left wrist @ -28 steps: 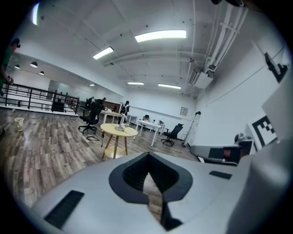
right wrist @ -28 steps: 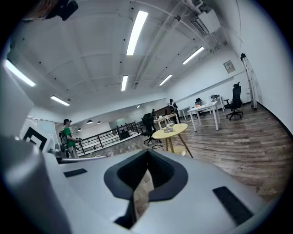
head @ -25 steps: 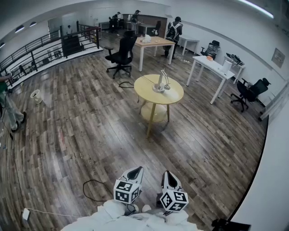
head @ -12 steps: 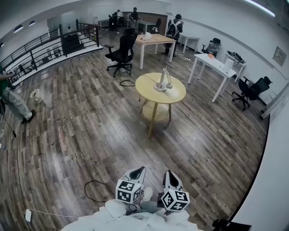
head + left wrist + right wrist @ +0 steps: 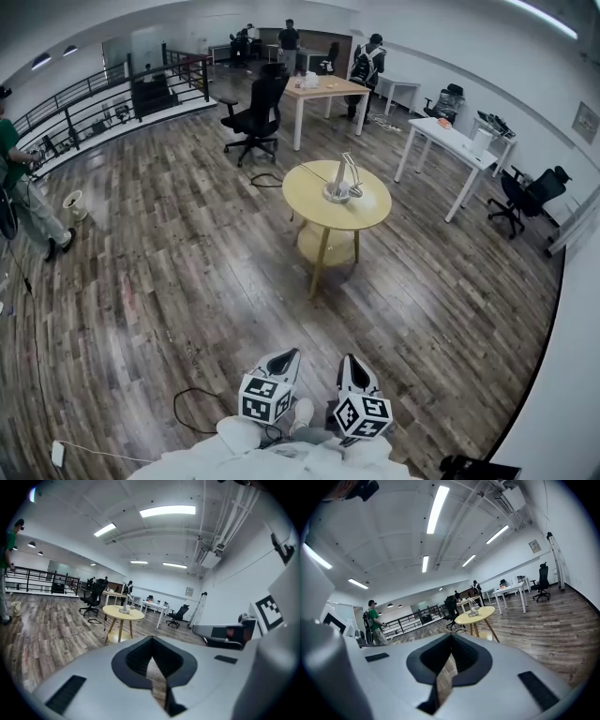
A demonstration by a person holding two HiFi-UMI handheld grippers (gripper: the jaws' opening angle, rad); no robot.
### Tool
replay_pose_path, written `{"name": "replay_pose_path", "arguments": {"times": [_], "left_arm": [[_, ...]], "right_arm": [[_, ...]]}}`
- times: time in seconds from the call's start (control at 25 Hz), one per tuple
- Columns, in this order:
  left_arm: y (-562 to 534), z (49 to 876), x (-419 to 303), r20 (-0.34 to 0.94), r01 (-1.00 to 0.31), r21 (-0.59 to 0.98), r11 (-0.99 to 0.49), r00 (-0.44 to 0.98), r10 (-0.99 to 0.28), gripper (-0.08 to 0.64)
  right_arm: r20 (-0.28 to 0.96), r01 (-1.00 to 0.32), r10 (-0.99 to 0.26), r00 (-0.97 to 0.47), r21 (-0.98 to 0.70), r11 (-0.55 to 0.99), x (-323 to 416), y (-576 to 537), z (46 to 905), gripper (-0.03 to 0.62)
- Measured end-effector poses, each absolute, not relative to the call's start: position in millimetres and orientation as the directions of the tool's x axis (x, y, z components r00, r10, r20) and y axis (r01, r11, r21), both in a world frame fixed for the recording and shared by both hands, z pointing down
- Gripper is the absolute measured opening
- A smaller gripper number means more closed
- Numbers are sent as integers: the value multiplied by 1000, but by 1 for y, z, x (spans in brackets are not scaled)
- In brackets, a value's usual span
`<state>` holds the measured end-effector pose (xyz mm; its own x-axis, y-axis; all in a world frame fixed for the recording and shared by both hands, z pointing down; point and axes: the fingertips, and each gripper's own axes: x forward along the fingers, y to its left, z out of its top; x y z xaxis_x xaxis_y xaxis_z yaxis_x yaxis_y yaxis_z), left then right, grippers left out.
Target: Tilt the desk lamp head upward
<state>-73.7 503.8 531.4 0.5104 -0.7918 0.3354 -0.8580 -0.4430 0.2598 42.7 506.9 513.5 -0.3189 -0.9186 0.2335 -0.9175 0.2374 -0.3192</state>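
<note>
Both grippers are held low at the bottom of the head view, side by side and pointed toward the middle of the room. The left gripper (image 5: 287,354) is closed with its jaws meeting at the tips, and nothing is held; only floor is seen through the gap behind the tips in the left gripper view. The right gripper (image 5: 349,360) is likewise fully closed and empty, its jaws pressed together in the right gripper view. The lamp (image 5: 341,180) is set on the round yellow table (image 5: 309,202), roughly at the top's middle, well apart from both grippers. Its silver base is rested on the tabletop and its arm is leaned over; the head is too small for its angle to be told. The table is placed on wood flooring in an open office. A black chair (image 5: 255,114) and a wooden desk (image 5: 328,89) are seen behind the table, and a white desk (image 5: 450,141) to its right. A person in green (image 5: 14,187) is seen at the left edge, near a small bin (image 5: 74,200). A black cable (image 5: 192,398) is looped on the floor just left of the left gripper.
</note>
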Motion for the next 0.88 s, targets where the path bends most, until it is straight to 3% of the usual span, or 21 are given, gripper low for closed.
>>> {"name": "replay_pose_path", "arguments": {"times": [0.88], "left_arm": [[303, 523, 10, 351, -839, 223, -496, 544, -762, 0]], "right_arm": [[217, -912, -929, -301, -351, 213, 116, 310, 511, 12]]}}
